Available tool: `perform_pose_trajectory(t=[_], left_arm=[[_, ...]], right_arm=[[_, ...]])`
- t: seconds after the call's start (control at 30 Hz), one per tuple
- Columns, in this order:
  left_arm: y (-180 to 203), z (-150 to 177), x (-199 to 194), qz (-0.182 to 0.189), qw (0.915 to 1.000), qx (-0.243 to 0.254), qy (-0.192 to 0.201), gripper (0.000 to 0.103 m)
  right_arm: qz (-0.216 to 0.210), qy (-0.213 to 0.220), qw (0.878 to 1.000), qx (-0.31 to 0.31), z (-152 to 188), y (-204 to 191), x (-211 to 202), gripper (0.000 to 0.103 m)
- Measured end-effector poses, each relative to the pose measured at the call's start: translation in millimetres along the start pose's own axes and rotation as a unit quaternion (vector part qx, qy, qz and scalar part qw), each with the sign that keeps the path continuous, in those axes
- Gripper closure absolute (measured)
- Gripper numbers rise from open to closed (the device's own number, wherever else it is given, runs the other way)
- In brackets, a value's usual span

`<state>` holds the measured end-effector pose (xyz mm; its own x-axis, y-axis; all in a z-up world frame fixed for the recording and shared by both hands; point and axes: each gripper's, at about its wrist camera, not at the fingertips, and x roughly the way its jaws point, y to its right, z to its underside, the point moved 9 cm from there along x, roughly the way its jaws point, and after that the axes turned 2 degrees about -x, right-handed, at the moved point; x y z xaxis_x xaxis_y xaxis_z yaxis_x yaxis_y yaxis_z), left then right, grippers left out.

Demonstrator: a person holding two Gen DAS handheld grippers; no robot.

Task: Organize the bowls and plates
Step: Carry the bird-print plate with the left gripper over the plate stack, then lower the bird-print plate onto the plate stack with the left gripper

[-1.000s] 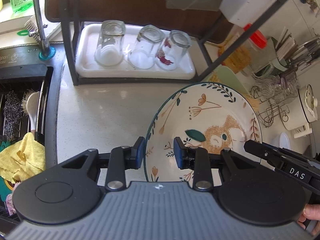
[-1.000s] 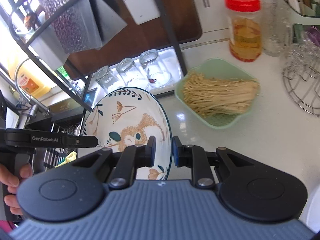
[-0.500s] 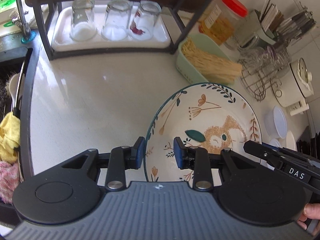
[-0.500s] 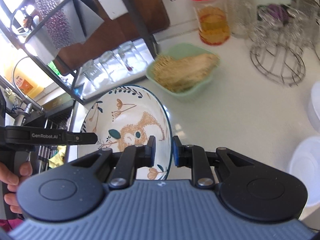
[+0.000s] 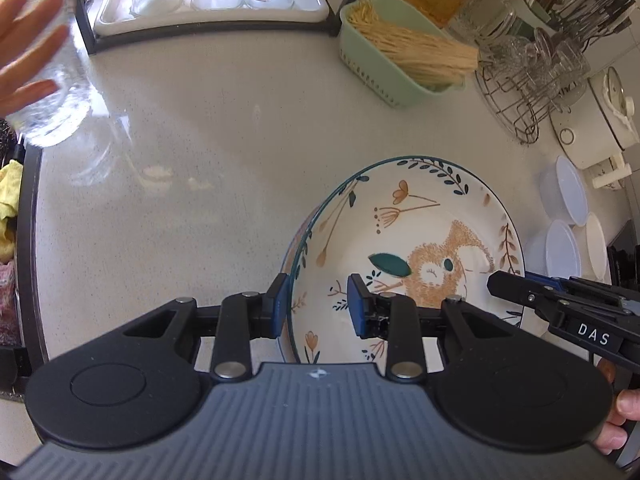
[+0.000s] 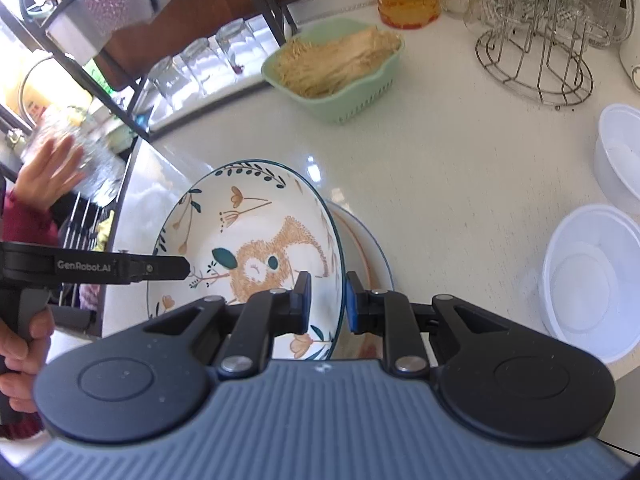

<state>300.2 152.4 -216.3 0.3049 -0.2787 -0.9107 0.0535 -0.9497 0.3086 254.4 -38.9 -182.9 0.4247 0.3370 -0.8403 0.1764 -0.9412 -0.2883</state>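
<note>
Both grippers' fingers clamp opposite rims of the squirrel-painted bowl point(image 5: 412, 248): the left gripper point(image 5: 316, 307) on its left rim, the right gripper point(image 6: 327, 298) on its right. Beyond the right fingers, a second plate point(image 6: 370, 248) lies mostly hidden under the bowl. Ahead on the bench point(image 5: 200, 128) stand a green noodle basket point(image 6: 334, 70) and white bowls point(image 6: 588, 280). A blurred hand point(image 5: 26, 46) holds a glass.

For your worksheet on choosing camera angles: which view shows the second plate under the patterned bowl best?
The right wrist view. There the lower plate shows a broad crescent with its orange and blue rim lines, beside the patterned bowl that the right gripper clamps. The left wrist view shows only a thin sliver at the bowl's left edge.
</note>
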Motion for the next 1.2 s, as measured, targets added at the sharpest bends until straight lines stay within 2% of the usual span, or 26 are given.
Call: perform_pose_trajectory(t=[0.5,0.73,1.03,1.2], left_arm=[[-3,16,-7,-0.036,0.9992,0.012,0.014,0.067],[-1,17,-7,-0.037,0.9990,0.010,0.025,0.067],[2,16,-20,-0.024,0.9983,-0.004,0.054,0.067],[3,16,-31,-0.026,0.9972,-0.010,0.070,0.067]], right_arm=[[-0.005,-0.001,1.000,-0.006,18,-1,11,0.082],[-0.009,0.004,1.000,0.008,24,2,12,0.082],[0.005,0.033,0.999,-0.003,17,4,2,0.082],[0.022,0.032,0.999,-0.012,18,9,2,0.082]])
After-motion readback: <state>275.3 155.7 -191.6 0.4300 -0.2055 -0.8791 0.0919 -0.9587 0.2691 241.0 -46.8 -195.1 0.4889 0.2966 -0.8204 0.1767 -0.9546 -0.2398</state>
